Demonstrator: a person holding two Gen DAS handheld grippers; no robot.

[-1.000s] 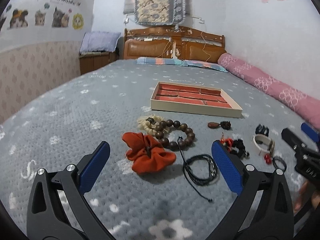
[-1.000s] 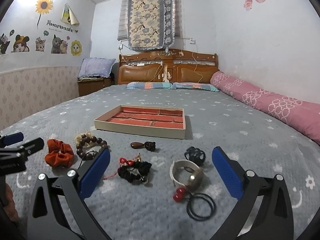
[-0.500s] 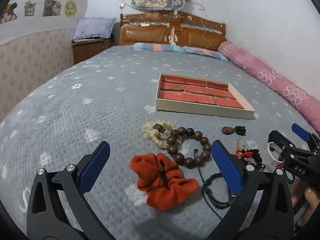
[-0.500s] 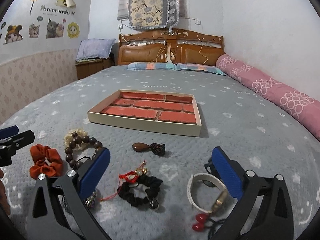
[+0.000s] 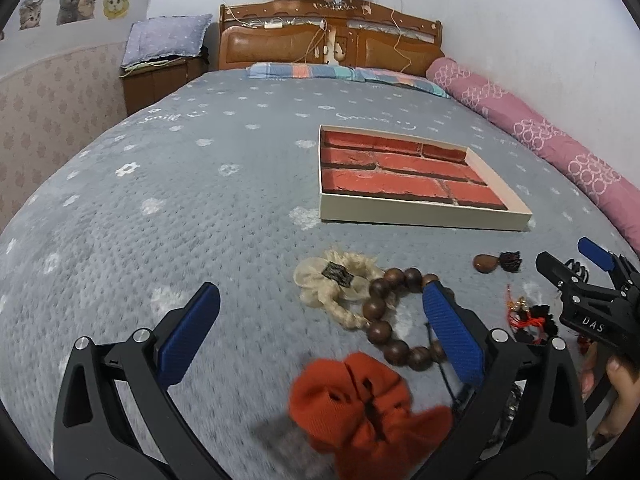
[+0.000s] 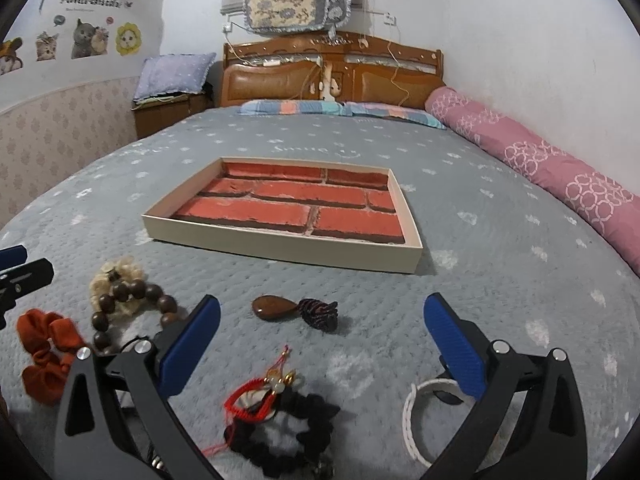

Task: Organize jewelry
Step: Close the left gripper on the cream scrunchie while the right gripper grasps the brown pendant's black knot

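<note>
A shallow tray with a red brick-pattern floor lies on the grey bedspread, nothing in it. My left gripper is open low over an orange scrunchie, which lies between its fingers near their base. Beyond it are a dark wooden bead bracelet and a cream scrunchie. My right gripper is open above a black scrunchie with a red cord charm. A white bracelet lies by its right finger. A brown teardrop pendant with a dark knot rests ahead.
The right gripper and a hand show at the right edge of the left wrist view. A pink bolster runs along the bed's right side. A wooden headboard and pillows stand at the far end. A nightstand is at the back left.
Both grippers have moved forward and lower towards the bed. The orange scrunchie now sits between the left fingers; the black scrunchie and white bracelet are closer under the right gripper.
</note>
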